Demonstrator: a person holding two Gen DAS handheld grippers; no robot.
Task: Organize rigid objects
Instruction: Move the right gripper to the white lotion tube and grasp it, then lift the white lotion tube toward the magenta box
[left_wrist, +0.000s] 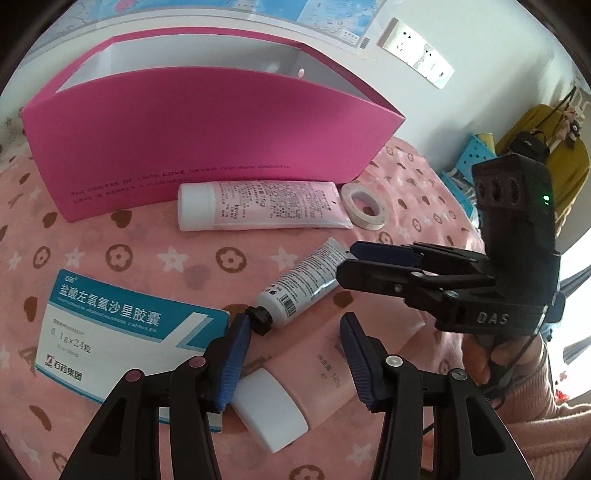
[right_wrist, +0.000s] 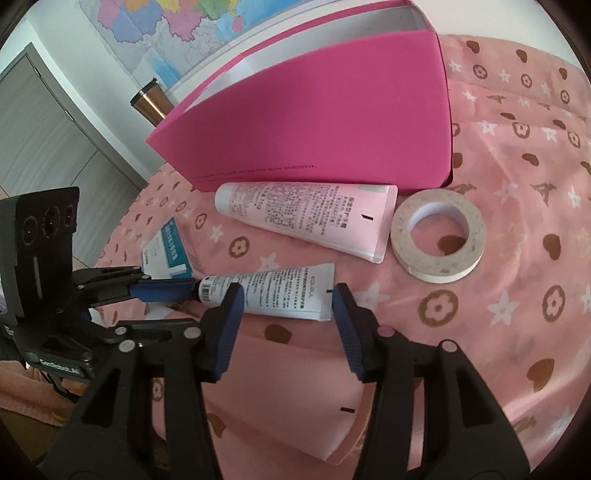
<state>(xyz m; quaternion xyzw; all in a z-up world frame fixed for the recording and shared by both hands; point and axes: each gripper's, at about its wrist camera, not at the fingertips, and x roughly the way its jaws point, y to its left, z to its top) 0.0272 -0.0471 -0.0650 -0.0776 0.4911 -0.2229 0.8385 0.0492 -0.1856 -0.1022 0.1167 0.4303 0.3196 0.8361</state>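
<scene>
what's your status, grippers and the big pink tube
Left gripper and right gripper both open, one at each end of the big pink tube. Tube flat on the cloth, ungripped. White tube lies close behind.

Left gripper (left_wrist: 291, 354): jaws spread wide, blue ribbed pads (left_wrist: 232, 365) facing each other across the gap, nothing clamped between them. Black finger arms run back toward the lower frame edge.

Right gripper (right_wrist: 286, 326): jaws likewise spread, blue pads (right_wrist: 349, 336) apart, not pressing anything.

Seen from the left wrist view, the right gripper lies beyond and right of the left fingertips, fingers pointing left. The person's hand (left_wrist: 491, 360) grips its handle from below; pink sleeve at the wrist.
</scene>
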